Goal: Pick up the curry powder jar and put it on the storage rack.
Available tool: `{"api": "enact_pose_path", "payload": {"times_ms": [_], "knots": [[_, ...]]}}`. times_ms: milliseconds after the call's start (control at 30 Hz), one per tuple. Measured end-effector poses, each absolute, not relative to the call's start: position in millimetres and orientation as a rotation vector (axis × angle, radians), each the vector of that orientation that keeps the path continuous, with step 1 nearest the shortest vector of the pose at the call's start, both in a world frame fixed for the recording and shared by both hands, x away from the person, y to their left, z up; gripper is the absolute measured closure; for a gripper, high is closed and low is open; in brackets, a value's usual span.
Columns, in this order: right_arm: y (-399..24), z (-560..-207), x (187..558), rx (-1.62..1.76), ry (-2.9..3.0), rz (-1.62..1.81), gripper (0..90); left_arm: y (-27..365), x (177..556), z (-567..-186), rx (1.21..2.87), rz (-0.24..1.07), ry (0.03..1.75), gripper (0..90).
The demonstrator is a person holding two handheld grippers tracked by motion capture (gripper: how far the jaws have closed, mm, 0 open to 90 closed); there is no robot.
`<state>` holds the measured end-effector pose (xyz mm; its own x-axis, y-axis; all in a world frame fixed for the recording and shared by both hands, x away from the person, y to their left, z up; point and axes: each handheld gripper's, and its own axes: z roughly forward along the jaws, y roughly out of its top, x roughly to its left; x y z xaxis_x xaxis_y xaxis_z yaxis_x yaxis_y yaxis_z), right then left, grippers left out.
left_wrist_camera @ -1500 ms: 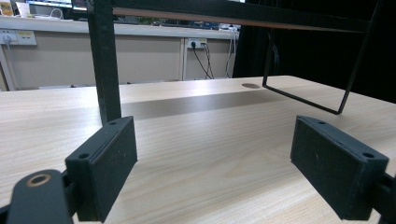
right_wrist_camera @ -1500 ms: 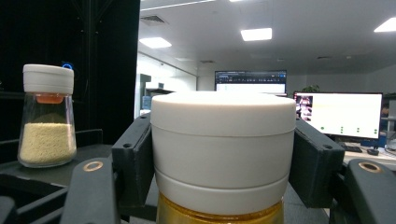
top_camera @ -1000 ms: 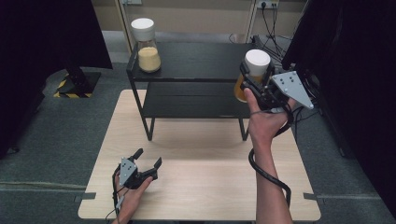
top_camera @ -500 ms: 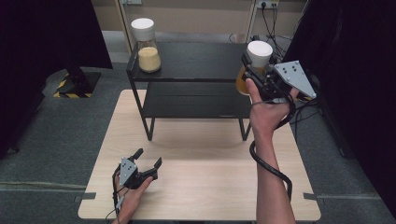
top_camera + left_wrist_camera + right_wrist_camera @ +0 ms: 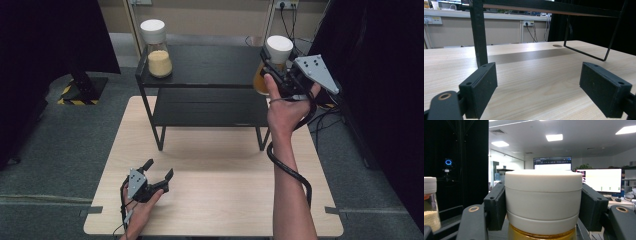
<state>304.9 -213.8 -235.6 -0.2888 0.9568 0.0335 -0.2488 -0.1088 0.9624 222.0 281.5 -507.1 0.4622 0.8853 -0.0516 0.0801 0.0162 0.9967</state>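
A glass jar with a white lid [image 5: 278,50] and amber contents is held over the right end of the black shelf's top [image 5: 215,62]. My right gripper [image 5: 274,67] is shut on it; in the right gripper view both jaws press the sides of the white lid [image 5: 543,195]. A second jar [image 5: 156,47], white-lidded with pale grain, stands at the shelf's top left and shows at the edge as the second jar [image 5: 430,202]. My left gripper [image 5: 157,176] rests low on the wooden table [image 5: 220,200], open, its pads [image 5: 480,87] wide apart with nothing between.
The black two-level shelf stands at the table's far side, its legs [image 5: 479,35] on the wood. A cable [image 5: 290,170] trails from the right gripper along the forearm. Dark curtains flank both sides, and a wall with sockets lies behind.
My right gripper has carried the amber jar upward and away, from beside the shelf's right end to the level of its top. The left gripper has stayed put.
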Motion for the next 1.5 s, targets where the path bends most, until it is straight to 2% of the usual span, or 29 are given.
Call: {"api": "enact_pose_path", "payload": {"times_ms": [667,1500], "knots": [[-209,-211,337,0.963,1.182,1.559,33.9,282,223,-507,1.428,0.783,0.909,14.1],[-207,-197,372,1.027,1.237,1.477,33.9,281,223,-507,1.440,0.788,0.899,14.0]]}}
